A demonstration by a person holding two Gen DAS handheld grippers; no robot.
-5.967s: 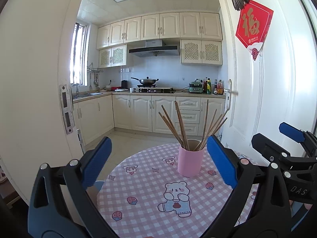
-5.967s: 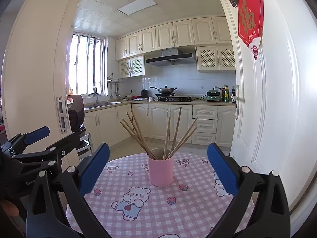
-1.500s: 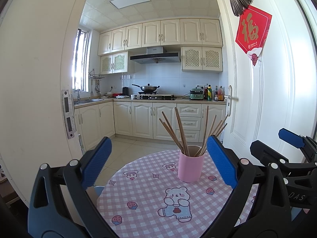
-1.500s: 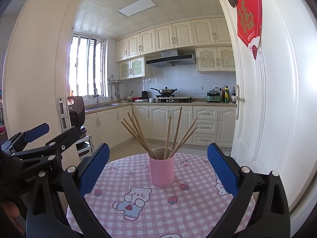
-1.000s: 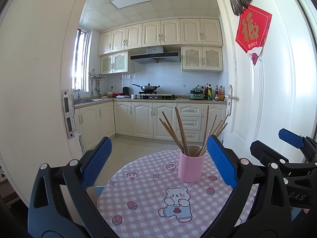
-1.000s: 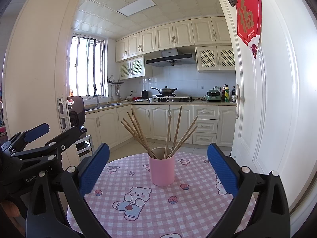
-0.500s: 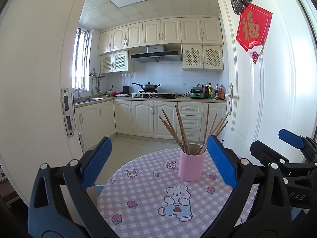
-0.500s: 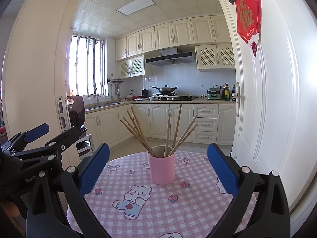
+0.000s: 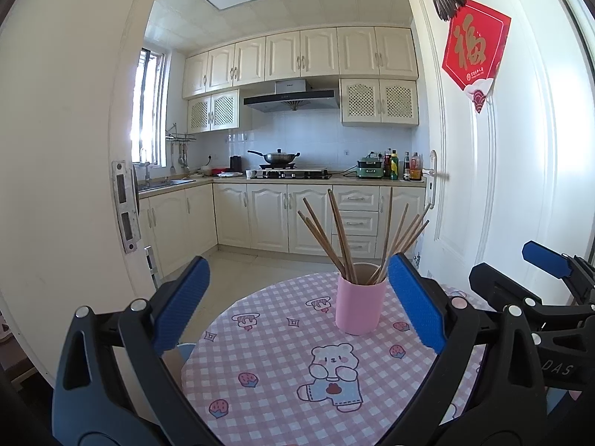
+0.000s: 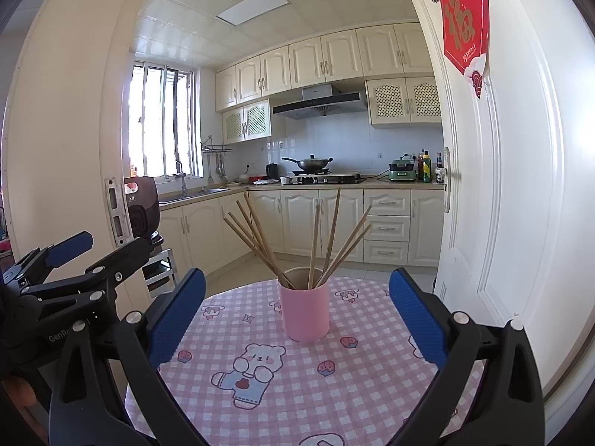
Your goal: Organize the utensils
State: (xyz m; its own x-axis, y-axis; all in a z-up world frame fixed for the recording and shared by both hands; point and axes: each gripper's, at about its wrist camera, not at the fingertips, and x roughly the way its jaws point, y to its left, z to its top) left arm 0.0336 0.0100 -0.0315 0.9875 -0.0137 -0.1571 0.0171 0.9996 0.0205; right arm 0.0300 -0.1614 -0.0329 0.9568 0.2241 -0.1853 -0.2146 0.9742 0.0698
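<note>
Standing upright — pink cup [image 9: 359, 307] full of splayed chopsticks [image 9: 346, 238]

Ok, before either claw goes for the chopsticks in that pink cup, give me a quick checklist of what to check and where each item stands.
1. Left claw open and empty: ok.
2. Right claw open and empty: ok.
3. Pink cup upright on the checked tablecloth: ok.
4. Chopsticks all standing in the cup, fanned out, none on the cloth: ok.
5. Nothing between the claws and the cup: ok.
6. Cup steady enough to stay put when a stick is pulled: cannot tell.
</note>
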